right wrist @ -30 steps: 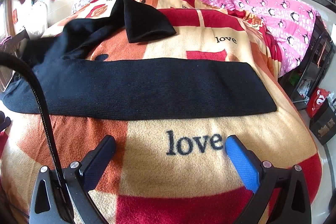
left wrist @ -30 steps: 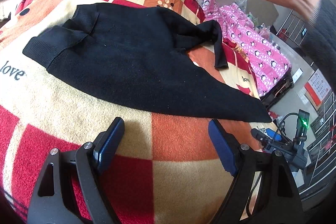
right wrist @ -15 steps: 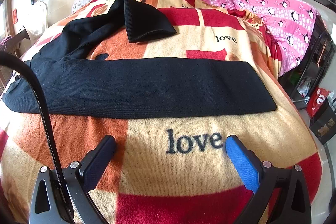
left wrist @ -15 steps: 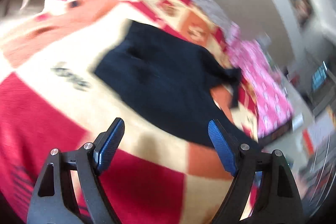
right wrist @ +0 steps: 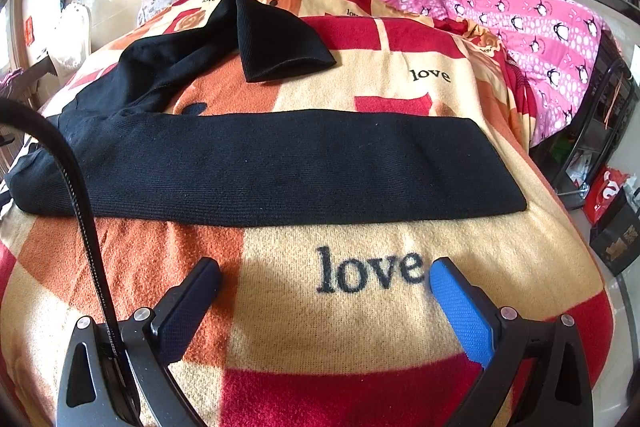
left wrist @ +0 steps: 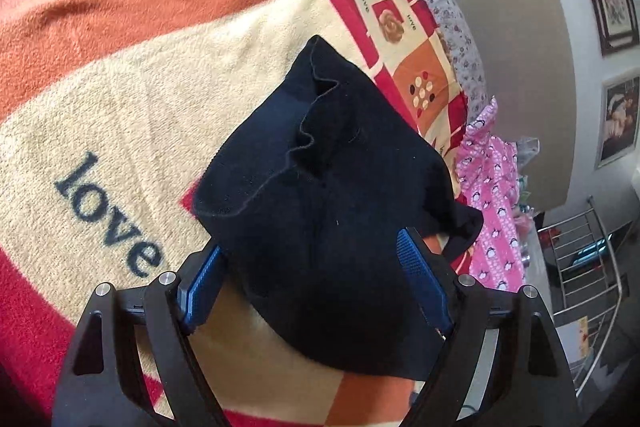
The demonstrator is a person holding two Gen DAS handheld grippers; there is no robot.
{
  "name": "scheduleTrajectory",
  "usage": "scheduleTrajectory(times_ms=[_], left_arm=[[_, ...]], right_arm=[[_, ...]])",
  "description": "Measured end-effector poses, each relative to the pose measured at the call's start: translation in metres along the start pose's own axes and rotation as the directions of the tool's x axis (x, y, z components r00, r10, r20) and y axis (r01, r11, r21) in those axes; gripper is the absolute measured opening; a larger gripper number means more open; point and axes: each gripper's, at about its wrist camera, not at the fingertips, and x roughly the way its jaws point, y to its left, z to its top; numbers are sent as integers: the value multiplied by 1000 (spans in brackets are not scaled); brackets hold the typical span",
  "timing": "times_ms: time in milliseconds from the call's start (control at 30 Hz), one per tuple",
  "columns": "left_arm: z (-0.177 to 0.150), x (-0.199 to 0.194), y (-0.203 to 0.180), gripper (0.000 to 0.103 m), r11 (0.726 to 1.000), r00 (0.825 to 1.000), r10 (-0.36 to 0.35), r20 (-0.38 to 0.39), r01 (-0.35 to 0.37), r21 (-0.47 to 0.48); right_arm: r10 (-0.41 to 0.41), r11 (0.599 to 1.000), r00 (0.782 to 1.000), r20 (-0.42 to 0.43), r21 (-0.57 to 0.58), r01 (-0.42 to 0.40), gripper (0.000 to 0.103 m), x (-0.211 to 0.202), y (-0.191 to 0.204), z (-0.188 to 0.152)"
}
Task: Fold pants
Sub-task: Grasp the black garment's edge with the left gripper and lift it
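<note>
Your left gripper (left wrist: 316, 279) now reaches over the waistband end of the black ribbed-knit pants (left wrist: 328, 195), its blue textured pads (left wrist: 420, 279) spread wide either side of the rumpled cloth; a second ago it hung back over bare blanket. The pants lie on the fuzzy red, orange and cream checked blanket (right wrist: 360, 307). Your right gripper (right wrist: 324, 279) has not moved, its jaws gaping over the word "love", one leg (right wrist: 280, 167) flat just beyond.
</note>
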Motion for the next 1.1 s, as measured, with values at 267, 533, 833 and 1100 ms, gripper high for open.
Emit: scheduleTrajectory(times_ms=[267, 533, 833, 1100], left_arm=[[-17, -1, 15, 35, 993, 985, 92, 146, -102, 63], [-22, -6, 11, 20, 991, 984, 61, 170, -80, 107], [-20, 3, 4, 20, 988, 985, 71, 156, -91, 122], [-18, 7, 5, 21, 990, 988, 79, 134, -94, 107]], right_arm=[[2, 1000, 1000, -11, -2, -2, 103, 1, -2, 1], [333, 911, 941, -63, 278, -304, 84, -18, -80, 13], [508, 531, 859, 63, 763, -369, 82, 14, -209, 12], [584, 490, 802, 128, 732, -473, 79, 46, -199, 45]])
